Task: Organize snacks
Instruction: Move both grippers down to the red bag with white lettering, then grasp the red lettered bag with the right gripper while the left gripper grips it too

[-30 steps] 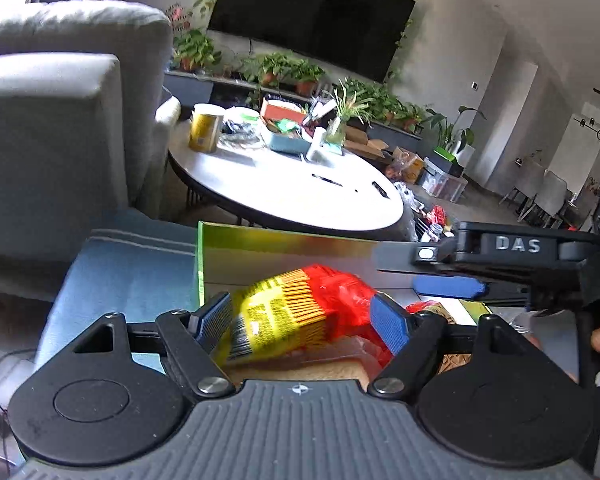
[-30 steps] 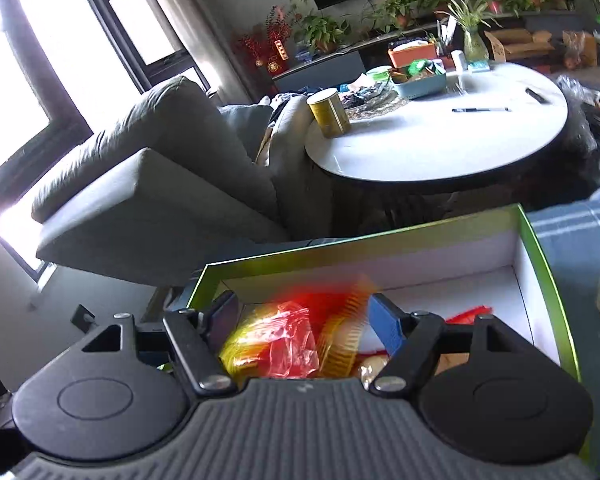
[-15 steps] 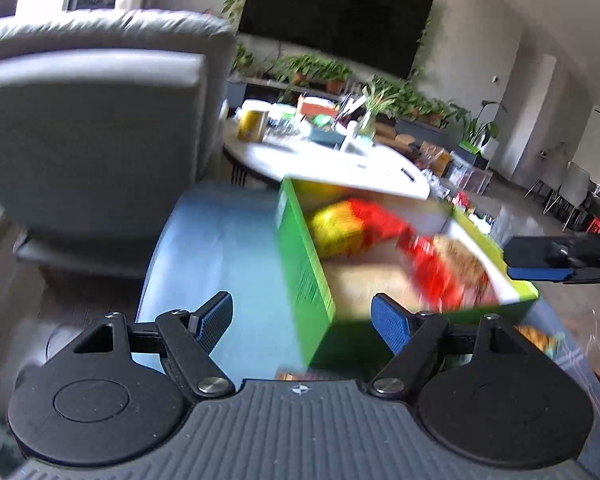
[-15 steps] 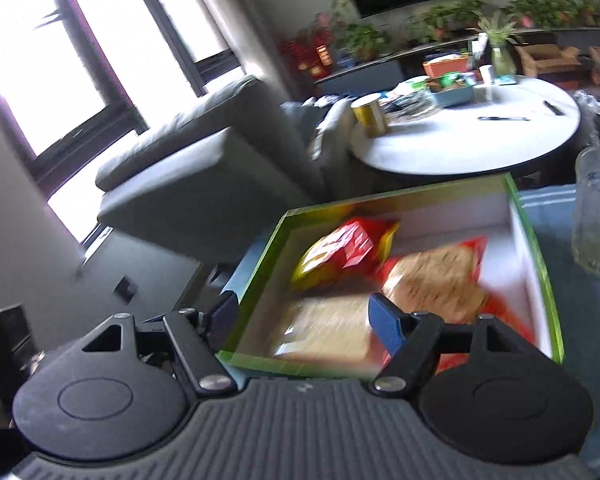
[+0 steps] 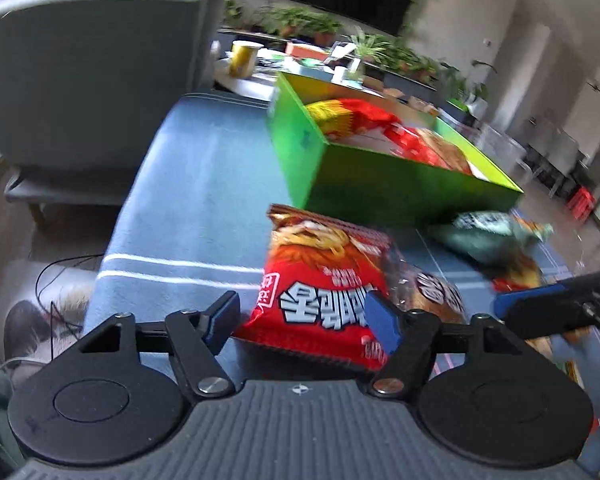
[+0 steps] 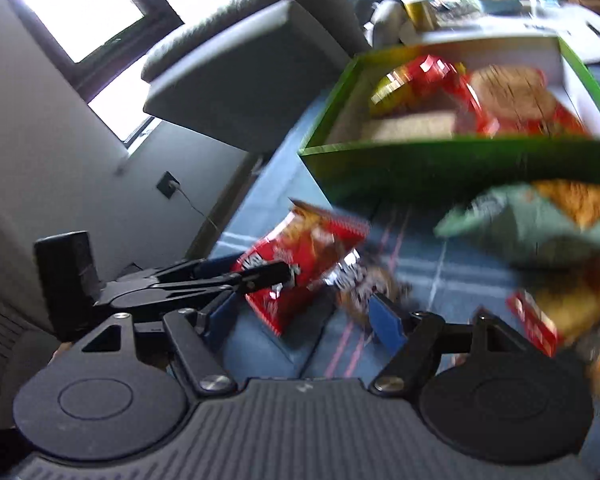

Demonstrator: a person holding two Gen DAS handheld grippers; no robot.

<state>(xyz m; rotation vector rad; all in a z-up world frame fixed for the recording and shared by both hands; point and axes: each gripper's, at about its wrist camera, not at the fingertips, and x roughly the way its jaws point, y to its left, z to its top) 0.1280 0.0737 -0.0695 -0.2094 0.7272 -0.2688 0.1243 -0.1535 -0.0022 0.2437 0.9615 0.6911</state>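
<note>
- The left hand-held gripper [image 5: 304,320] has just been closing; the red noodle packet [image 5: 324,292] lies between its pads on the blue tabletop [image 5: 188,200], not visibly pinched.
- The right hand-held gripper [image 6: 304,320] stands wide apart, holding nothing.
- Green box [image 5: 364,184] behind holds snacks.

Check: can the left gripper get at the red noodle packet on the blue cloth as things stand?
Probably yes. The red noodle packet lies flat between the fingers of the left gripper, whose jaws have just been closing around it. Nothing covers it; a clear-wrapped snack touches its right edge and might get caught.
</note>
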